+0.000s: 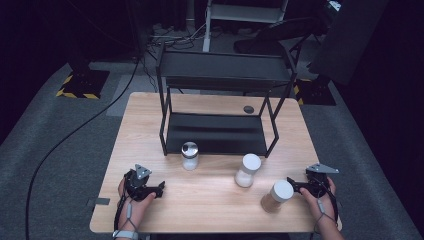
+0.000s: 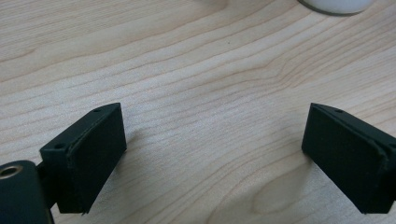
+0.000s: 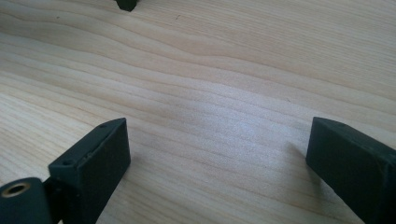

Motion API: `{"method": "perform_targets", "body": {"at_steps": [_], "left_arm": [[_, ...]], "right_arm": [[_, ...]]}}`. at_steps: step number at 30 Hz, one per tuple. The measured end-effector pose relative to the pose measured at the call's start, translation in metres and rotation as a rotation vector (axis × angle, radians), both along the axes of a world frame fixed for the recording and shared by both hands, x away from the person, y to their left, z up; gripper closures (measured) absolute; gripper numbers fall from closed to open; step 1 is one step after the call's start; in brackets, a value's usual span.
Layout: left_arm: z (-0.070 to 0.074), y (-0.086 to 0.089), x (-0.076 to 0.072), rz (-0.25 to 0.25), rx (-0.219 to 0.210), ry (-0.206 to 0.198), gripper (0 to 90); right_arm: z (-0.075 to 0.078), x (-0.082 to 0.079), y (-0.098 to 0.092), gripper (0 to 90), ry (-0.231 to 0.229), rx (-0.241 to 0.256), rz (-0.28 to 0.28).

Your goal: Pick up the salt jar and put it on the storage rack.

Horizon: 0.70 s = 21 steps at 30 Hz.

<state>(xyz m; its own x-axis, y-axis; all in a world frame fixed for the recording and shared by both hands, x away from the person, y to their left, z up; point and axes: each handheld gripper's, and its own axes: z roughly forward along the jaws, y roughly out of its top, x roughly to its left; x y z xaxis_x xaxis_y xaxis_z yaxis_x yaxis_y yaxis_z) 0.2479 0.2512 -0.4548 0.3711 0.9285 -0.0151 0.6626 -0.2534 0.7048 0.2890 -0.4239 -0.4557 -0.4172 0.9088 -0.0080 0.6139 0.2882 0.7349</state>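
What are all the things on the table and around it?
White-lidded white jars: two, white, table's right front; one close by the right gripper.
Silver-lidded clear jar: one, before the shelf's left leg.
Black two-tier metal shelf rack: one, table's back middle.
Small dark round disc: one, table's back, behind the rack.
Light wooden table: one.
Black floor cable: one, left floor.
Left gripper: black, open, front left.
Right gripper: black, open, front right.

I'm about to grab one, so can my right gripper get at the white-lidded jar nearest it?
Probably yes. The right gripper is open, its jaws empty, right beside the nearest white-lidded jar, with bare table around it.
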Motion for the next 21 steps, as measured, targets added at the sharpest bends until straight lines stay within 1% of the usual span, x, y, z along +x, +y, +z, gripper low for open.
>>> {"method": "perform_targets", "body": {"at_steps": [5, 7, 8, 11, 15, 18, 19, 21], "left_arm": [[0.000, 0.000, -0.001, 0.000, -0.003, 0.000, 5.8], [0.001, 0.002, -0.001, 0.005, -0.026, 0.003, 6.2], [0.002, 0.003, -0.002, 0.009, -0.038, -0.001, 6.4], [0.007, 0.004, -0.004, 0.014, -0.049, -0.014, 6.2], [0.012, 0.005, -0.004, 0.001, -0.057, -0.027, 6.4], [0.018, 0.006, -0.005, -0.007, -0.080, -0.038, 6.5], [0.022, 0.006, -0.007, -0.011, -0.089, -0.047, 6.5], [0.025, 0.006, -0.008, -0.011, -0.095, -0.055, 6.5]], "right_arm": [[0.000, 0.000, 0.000, 6.3, 0.000, 0.000, 0.000], [0.000, 0.000, 0.000, 6.3, 0.000, 0.000, 0.000], [0.000, 0.000, 0.000, 6.3, 0.000, 0.000, 0.000], [0.000, 0.000, 0.000, 6.3, 0.000, 0.000, 0.000], [0.000, 0.000, 0.000, 6.3, 0.000, 0.000, 0.000], [0.000, 0.000, 0.000, 6.3, 0.000, 0.000, 0.000], [0.000, 0.000, 0.000, 6.3, 0.000, 0.000, 0.000], [0.000, 0.000, 0.000, 6.3, 0.000, 0.000, 0.000]]}}
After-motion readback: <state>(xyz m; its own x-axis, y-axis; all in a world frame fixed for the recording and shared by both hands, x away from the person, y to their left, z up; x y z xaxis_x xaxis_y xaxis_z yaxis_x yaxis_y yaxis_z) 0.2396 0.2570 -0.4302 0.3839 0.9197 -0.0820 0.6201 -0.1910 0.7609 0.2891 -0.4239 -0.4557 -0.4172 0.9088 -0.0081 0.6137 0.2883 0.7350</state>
